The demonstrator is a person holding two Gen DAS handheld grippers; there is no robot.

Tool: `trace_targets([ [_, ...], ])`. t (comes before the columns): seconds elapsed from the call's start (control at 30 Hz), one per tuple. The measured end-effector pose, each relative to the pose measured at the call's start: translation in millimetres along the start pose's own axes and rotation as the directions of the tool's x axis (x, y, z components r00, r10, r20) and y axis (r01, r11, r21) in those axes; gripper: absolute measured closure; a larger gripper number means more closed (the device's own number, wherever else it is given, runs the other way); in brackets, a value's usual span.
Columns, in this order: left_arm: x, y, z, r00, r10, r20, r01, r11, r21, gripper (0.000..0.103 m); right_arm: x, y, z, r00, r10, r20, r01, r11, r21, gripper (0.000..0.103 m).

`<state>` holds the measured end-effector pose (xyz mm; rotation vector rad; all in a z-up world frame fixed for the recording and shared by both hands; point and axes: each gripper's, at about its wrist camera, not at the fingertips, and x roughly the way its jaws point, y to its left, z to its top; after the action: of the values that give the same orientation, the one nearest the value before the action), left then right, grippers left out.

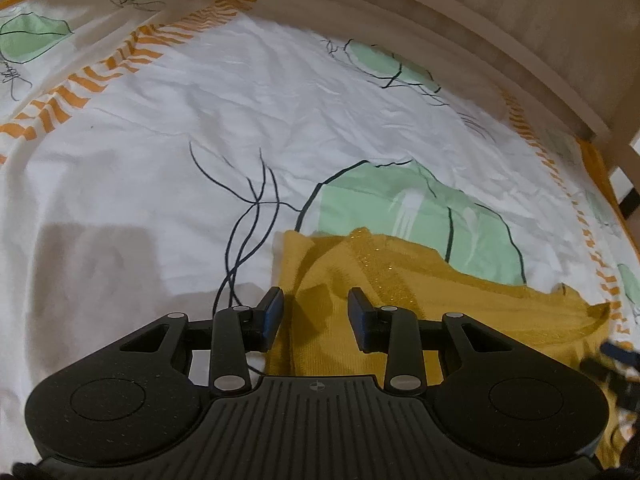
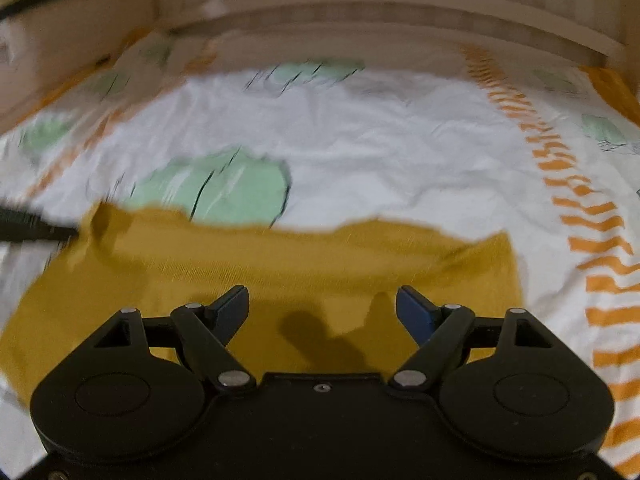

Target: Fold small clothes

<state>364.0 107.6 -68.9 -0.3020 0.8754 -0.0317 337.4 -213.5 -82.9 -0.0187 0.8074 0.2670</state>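
Mid-fold, the left gripper, jaws partly apart, and the right gripper, jaws wide, are both hovering empty over the mustard garment on the bedsheet; next, an edge needs pinching.

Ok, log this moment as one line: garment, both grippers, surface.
garment: mustard top lying partly folded | left gripper: open over its left edge, empty | right gripper: open above it, empty | surface: printed bedsheet

**Mustard garment on bedsheet**

Mustard-yellow knit garment, small, lying flat w/ some folds, glittery patch near its far edge. Spread on white leaf-print bedsheet, partly over a green leaf, nr the orange-striped border on the right.
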Motion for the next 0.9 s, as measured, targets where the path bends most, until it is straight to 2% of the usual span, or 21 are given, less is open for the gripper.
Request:
trace_targets([
  [0.1, -2.1, -0.5, 0.9, 1.000, -0.003, 0.000, 0.003, 1.000, 0.000, 0.069, 8.1, 10.9, -6.8, 0.999, 0.008, -0.050, -0.010, 0.999, -0.044, 0.021],
  [0.2, -4.1, -2.0, 2.1, 1.000, -0.016, 0.001, 0.016, 1.000, 0.002, 0.069, 24.0, 19.6, -1.5, 0.998, -0.010, -0.054, 0.006, 0.997, -0.074, 0.016],
  [0.27, -4.7, -2.7, 1.9, 1.000, -0.019, 0.000, 0.019, 1.000, 0.002, 0.069, 39.7, 21.3, 9.7, 0.998, -0.014, -0.056, 0.010, 0.998, -0.060, 0.010],
  [0.47, -5.4, -3.1, 2.8, 1.000, -0.020, -0.014, 0.020, 1.000, 0.011, 0.069, 72.0, 13.8, 39.1, 0.999, -0.014, -0.043, 0.016, 0.999, 0.045, 0.009],
  [0.67, -6.4, -11.0, 1.7, 0.999, -0.032, -0.013, 0.032, 0.998, 0.054, 0.069, 57.1, -1.1, 44.3, 1.000, -0.001, 0.006, 0.000, 0.993, 0.120, 0.010],
  [0.83, -0.6, -12.2, -2.2, 0.998, -0.039, -0.040, 0.042, 0.997, 0.067, 0.069, 34.7, -12.3, 27.2, 1.000, 0.010, -0.003, -0.010, 0.995, 0.098, 0.010],
  [0.9, 3.0, -10.2, -3.6, 0.998, -0.019, -0.053, 0.023, 0.997, 0.071, 0.069, 28.1, -18.5, 15.2, 0.999, -0.024, -0.024, 0.025, 0.998, 0.060, 0.010],
])
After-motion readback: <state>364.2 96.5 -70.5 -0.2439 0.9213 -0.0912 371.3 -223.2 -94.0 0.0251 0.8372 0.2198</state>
